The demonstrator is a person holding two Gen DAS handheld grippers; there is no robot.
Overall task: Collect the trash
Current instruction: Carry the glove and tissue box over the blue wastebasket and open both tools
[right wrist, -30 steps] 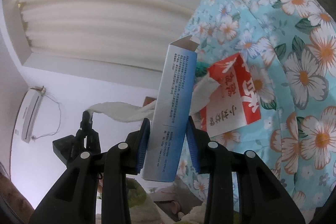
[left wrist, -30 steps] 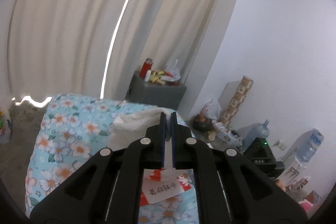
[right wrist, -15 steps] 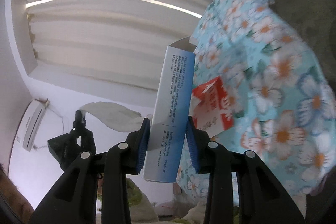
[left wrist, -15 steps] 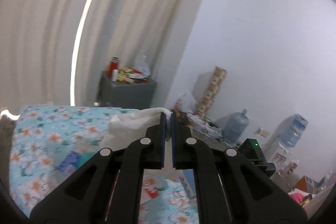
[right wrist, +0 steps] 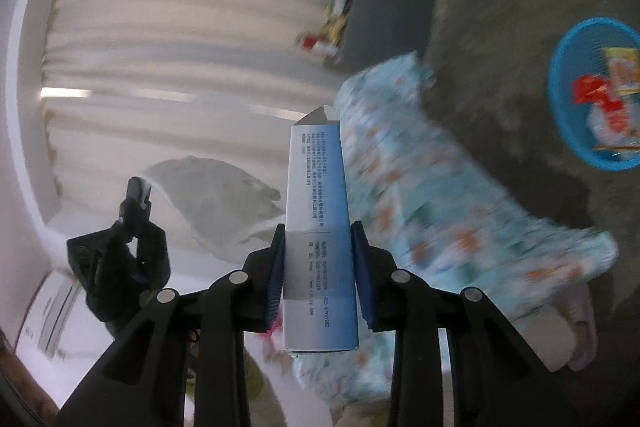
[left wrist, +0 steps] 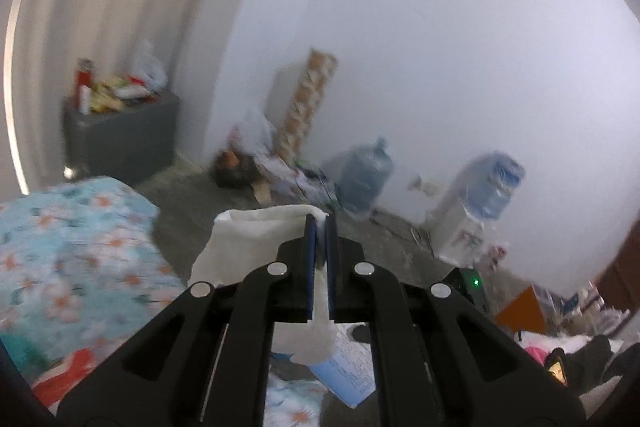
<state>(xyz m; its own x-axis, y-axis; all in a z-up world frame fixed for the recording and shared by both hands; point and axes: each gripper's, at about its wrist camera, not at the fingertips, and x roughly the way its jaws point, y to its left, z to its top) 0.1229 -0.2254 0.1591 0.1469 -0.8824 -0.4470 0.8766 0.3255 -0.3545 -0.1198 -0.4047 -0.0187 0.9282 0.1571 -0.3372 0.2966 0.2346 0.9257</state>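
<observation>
- Left gripper (left wrist: 319, 227): jaws pinched tight on a white tissue (left wrist: 256, 247), which drapes off to the left of the tips w/ a tail hanging below the pads.
- Right gripper (right wrist: 318, 239): jaws clamped on a tall blue-and-white carton (right wrist: 318, 223), gripped low on its body; top flap open, most of the length sticks out past the tips.
- Risk 1, imo: carton is held near one end, so a quick swing could lever it round or slide it out before I'm over the bin.
- Risk 2: tissue is light and floppy, only a corner is caught; it could tear or flutter free and miss.
- Risk 3: both views are blurred, so aiming is hard rn.
- Blue basket (right wrist: 560, 107) sits on the floor at far right of the right view, already w/ red and yellow wrappers inside, well apart from the floral bedspread (right wrist: 440, 195).
- Carton looks rigid, uncrushed, small print down its side.
</observation>
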